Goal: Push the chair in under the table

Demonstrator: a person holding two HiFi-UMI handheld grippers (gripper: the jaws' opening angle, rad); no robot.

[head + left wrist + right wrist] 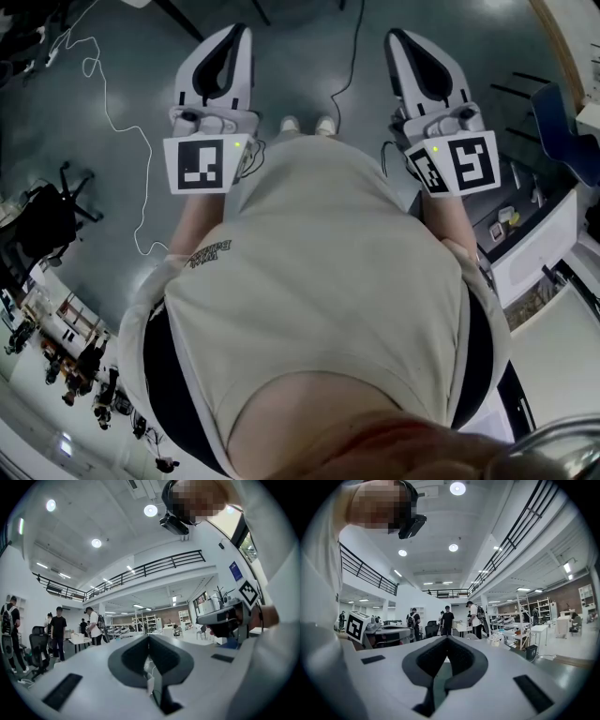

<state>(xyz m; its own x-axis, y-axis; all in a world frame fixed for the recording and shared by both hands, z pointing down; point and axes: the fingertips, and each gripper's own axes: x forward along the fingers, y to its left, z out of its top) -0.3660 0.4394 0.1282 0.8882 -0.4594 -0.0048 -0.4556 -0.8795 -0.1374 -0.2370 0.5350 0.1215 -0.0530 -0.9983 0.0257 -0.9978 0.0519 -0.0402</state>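
In the head view I look down over a person's beige shirt to a grey floor. The left gripper (pixel 234 32) and the right gripper (pixel 400 37) are held level and side by side in front of the body, both shut with nothing between the jaws. A dark blue chair (pixel 562 127) shows at the right edge, beside a white table top (pixel 562 352); both grippers are well clear of it. In the left gripper view the shut jaws (pixel 149 638) point into an open hall. The right gripper view shows the same of its jaws (pixel 447 640).
A black office chair (pixel 47 217) stands at the left. Thin cables (pixel 117 117) trail over the floor ahead, near the person's shoes (pixel 305 124). Several people (pixel 447 619) stand by tables and shelves far off in the hall.
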